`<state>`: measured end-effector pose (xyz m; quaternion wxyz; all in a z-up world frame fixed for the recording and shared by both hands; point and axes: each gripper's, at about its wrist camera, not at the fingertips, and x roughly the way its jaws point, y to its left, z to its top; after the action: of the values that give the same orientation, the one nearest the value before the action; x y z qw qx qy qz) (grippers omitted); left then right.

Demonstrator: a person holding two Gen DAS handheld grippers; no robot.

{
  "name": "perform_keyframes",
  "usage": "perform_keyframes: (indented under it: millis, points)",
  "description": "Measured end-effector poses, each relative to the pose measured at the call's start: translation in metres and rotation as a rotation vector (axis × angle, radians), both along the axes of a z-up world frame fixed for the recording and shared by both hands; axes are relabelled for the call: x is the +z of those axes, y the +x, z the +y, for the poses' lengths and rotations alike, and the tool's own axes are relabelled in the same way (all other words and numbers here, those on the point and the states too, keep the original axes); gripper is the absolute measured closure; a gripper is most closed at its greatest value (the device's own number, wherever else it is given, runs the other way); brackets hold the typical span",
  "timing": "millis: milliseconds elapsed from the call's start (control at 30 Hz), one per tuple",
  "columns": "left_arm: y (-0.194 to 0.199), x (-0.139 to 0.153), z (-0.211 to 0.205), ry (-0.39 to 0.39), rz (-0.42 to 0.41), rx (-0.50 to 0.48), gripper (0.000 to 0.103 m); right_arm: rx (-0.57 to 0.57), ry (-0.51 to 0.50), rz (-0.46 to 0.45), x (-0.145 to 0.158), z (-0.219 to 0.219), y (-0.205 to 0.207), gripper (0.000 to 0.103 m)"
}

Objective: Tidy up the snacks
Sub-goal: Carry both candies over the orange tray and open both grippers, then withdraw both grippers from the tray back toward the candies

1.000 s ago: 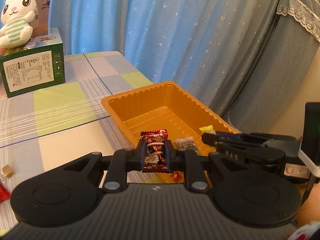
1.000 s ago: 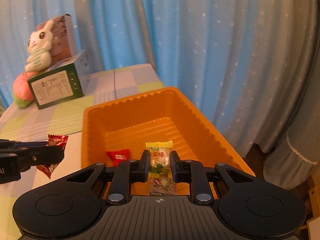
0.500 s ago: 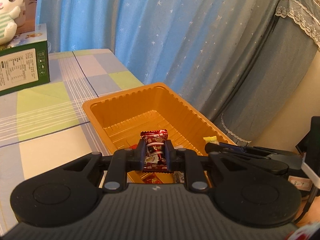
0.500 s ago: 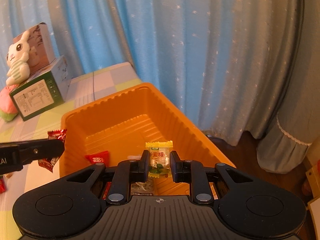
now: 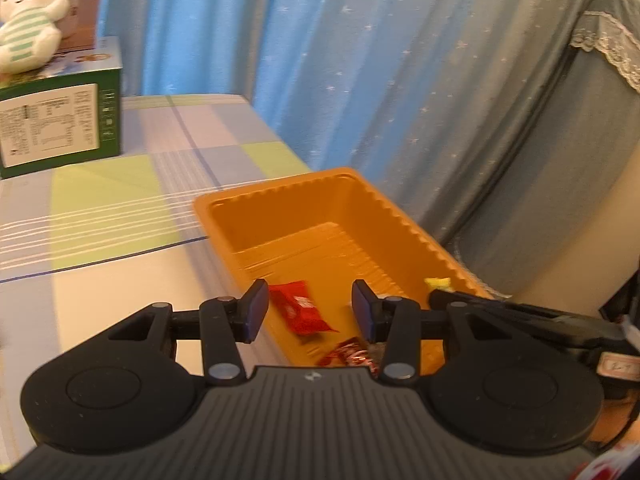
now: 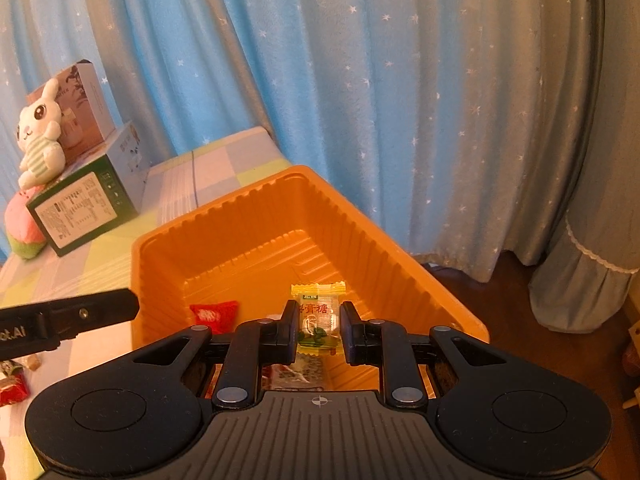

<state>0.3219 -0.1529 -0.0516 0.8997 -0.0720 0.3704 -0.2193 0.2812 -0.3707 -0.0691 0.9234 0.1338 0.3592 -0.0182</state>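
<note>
1. Hovering over the near end of the orange tray [image 5: 280,196], left gripper [image 5: 310,310] stood released, jaws wide apart and nothing between them.
2. Lay on the tray floor below that gap: a red candy [image 5: 298,310] flat on its side, and a darker red foil candy [image 5: 352,356] at the near wall, partly hidden by the gripper body.
3. Clenched across the middle of a yellow candy [image 6: 318,318], right gripper [image 6: 318,328] held it upright above the tray's near right corner, clear of the floor.
4. Judged light, small and crinkly: film wrappers likely slippery, contents probably hard enough to bear a firm pinch.
5. Best taken across the padded centre, not by the thin crimped ends, likely to fold or slide out.
6. Showed more loose sweets [image 6: 12,384] on the checked table [image 5: 120,208] left of the tray, apparently not yet sorted.
</note>
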Motion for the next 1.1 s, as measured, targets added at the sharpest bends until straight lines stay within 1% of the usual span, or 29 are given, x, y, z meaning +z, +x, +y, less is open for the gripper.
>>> perform_keyframes:
  millis: [167,267,400,433,467,567,600,833,1100]
  points:
    - [0.0,0.0,0.01,0.014,-0.002,0.028,0.062,0.024,0.015,-0.023,0.003,0.006,0.0,0.081]
    - [0.0,0.001,0.013,0.01,-0.001,0.033,0.062,0.039,0.023,-0.043,0.005,0.01,0.0,0.081]
    - [0.0,0.002,0.017,0.013,-0.003,0.037,0.06,0.096,0.046,-0.066,0.006,0.015,0.002,0.081]
    - [0.0,0.003,0.019,0.013,-0.002,0.038,0.06,0.095,0.039,-0.074,0.007,0.017,0.003,0.081]
    - [0.0,0.003,0.021,0.015,-0.002,0.04,0.06,0.086,0.032,-0.085,0.007,0.017,0.003,0.079]
    - [-0.001,0.005,0.028,0.028,-0.013,0.05,0.059,0.039,0.057,-0.104,0.009,0.012,0.002,0.059]
    - [-0.002,0.005,0.031,0.03,-0.015,0.054,0.058,0.027,0.056,-0.103,0.009,0.011,0.003,0.058]
    - [-0.004,0.004,0.052,0.039,-0.014,0.092,0.056,0.027,0.043,-0.089,0.01,0.017,0.006,0.058]
    - [-0.008,0.006,0.067,0.053,-0.023,0.103,0.054,0.076,0.012,-0.084,0.011,0.042,0.008,0.058]
